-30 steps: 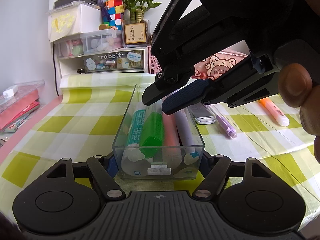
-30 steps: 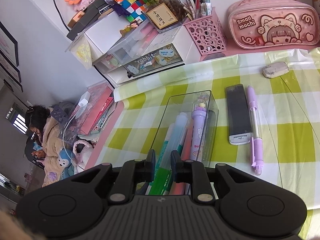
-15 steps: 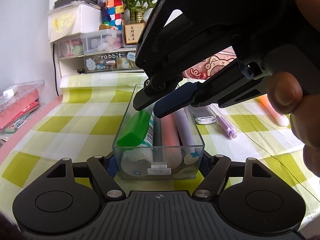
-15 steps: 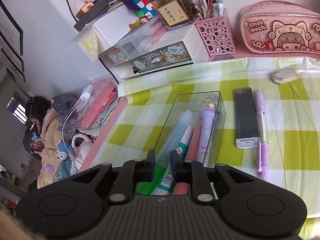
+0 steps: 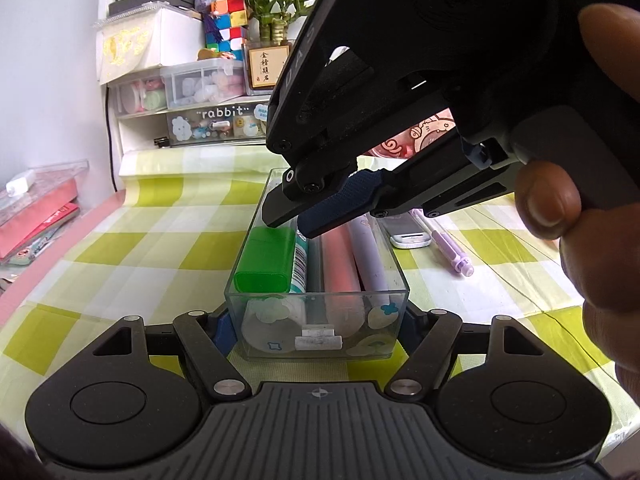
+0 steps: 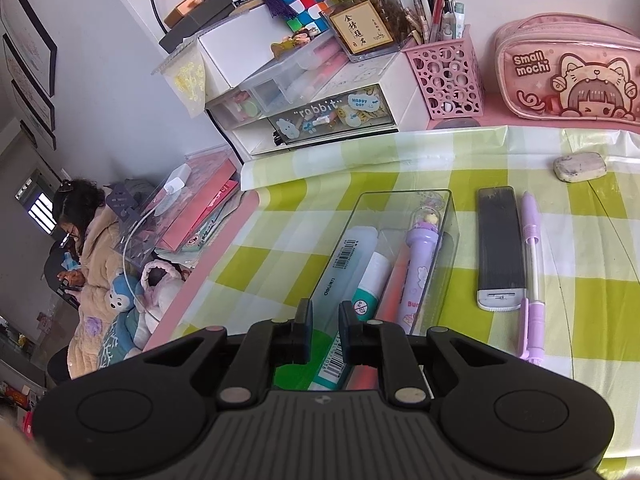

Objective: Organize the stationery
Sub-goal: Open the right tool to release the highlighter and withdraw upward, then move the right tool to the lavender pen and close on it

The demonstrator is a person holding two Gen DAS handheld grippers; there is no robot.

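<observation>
A clear plastic box (image 5: 256, 240) stands on the green-checked tablecloth, and my left gripper (image 5: 316, 326) is shut on its near end, a pad on each side wall. Inside lie a white tube with a green cap (image 5: 264, 258) along the left wall, a teal-and-white glue stick (image 5: 301, 264), a coral highlighter (image 5: 340, 260) and a purple pen (image 5: 370, 256). My right gripper (image 5: 296, 222) hangs just above the green cap, shut with nothing in it. From the right wrist, its fingertips (image 6: 324, 320) sit over the box (image 6: 404, 194) and the tube (image 6: 348, 252).
Right of the box lie a black-and-white flat case (image 6: 500, 244), a purple mechanical pencil (image 6: 532, 272) and a grey eraser (image 6: 580, 166). At the back stand a drawer organiser (image 6: 320, 116), a pink pen basket (image 6: 448, 76) and a pink pencil case (image 6: 572, 76). A person (image 6: 80, 240) sits beyond the left table edge.
The green-capped tube went from the box's middle, tipped up, to lying flat along the left wall. My right gripper shifted left over it. The left gripper and the box stayed put.
</observation>
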